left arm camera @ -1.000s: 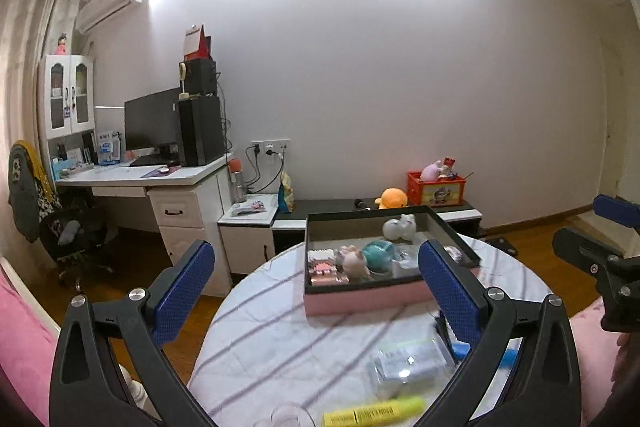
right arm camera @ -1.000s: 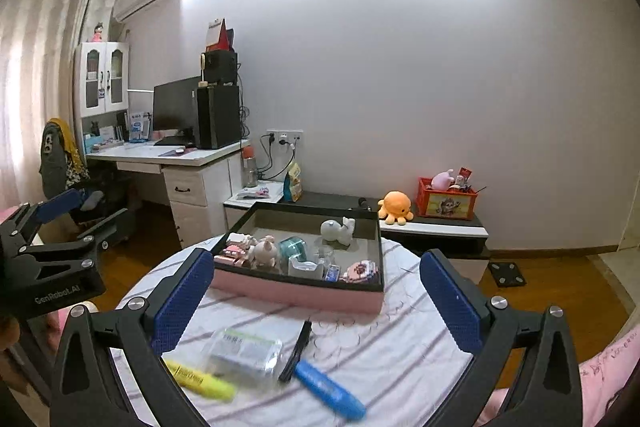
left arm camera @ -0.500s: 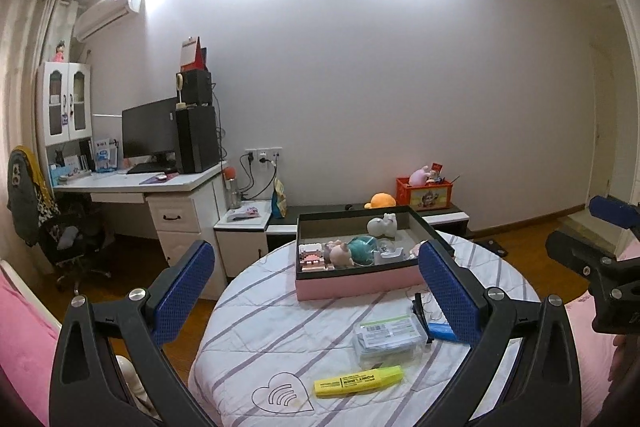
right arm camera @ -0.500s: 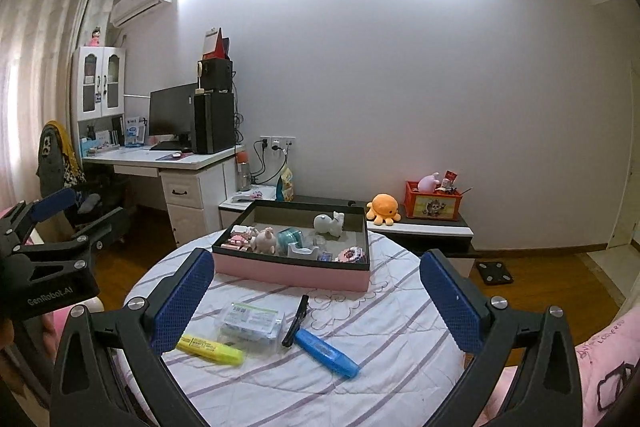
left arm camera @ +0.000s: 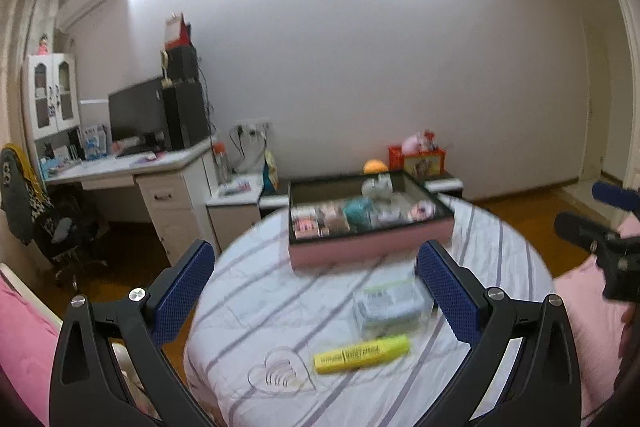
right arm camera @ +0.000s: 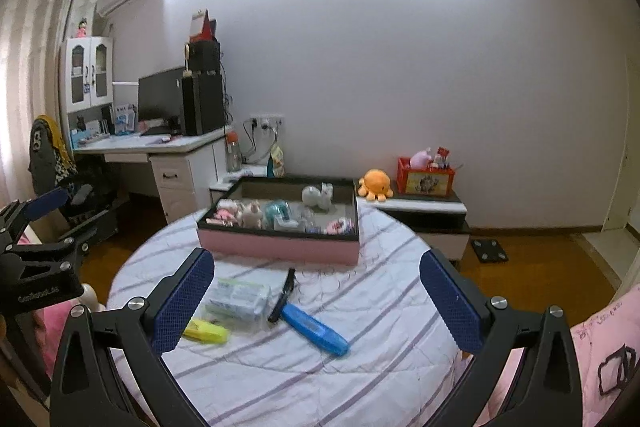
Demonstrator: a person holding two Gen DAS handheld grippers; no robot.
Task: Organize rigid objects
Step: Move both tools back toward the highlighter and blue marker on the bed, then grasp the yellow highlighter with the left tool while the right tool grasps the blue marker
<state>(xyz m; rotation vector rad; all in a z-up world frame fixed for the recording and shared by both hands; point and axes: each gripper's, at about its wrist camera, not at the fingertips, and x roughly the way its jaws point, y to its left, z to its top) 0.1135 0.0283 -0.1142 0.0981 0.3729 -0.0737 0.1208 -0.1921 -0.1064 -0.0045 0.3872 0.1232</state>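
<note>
A pink box [right arm camera: 280, 245] [left arm camera: 368, 247] with a dark rim stands on the round striped table [right arm camera: 384, 307], holding several small toys. In front of it lie a clear plastic case [right arm camera: 240, 299] [left arm camera: 390, 301], a yellow highlighter [left arm camera: 362, 353] [right arm camera: 206, 331], a black pen [right arm camera: 282, 293] and a blue marker [right arm camera: 316, 330]. My left gripper [left arm camera: 316, 293] is open and empty, held above the table's near left side. My right gripper [right arm camera: 316, 301] is also open and empty, hovering over the loose items. Each gripper shows at the edge of the other's view.
A white desk [right arm camera: 160, 147] with a monitor and speakers stands at the back left, with a dark chair [right arm camera: 56, 163] beside it. A low cabinet [right arm camera: 420, 211] at the back right carries an orange plush and a red box. Pink bedding [left arm camera: 20, 339] borders the table.
Both views pulled back and up from the table, then the left one dipped closer again and blurred. The loose items came into fuller view. Nothing was grasped.
</note>
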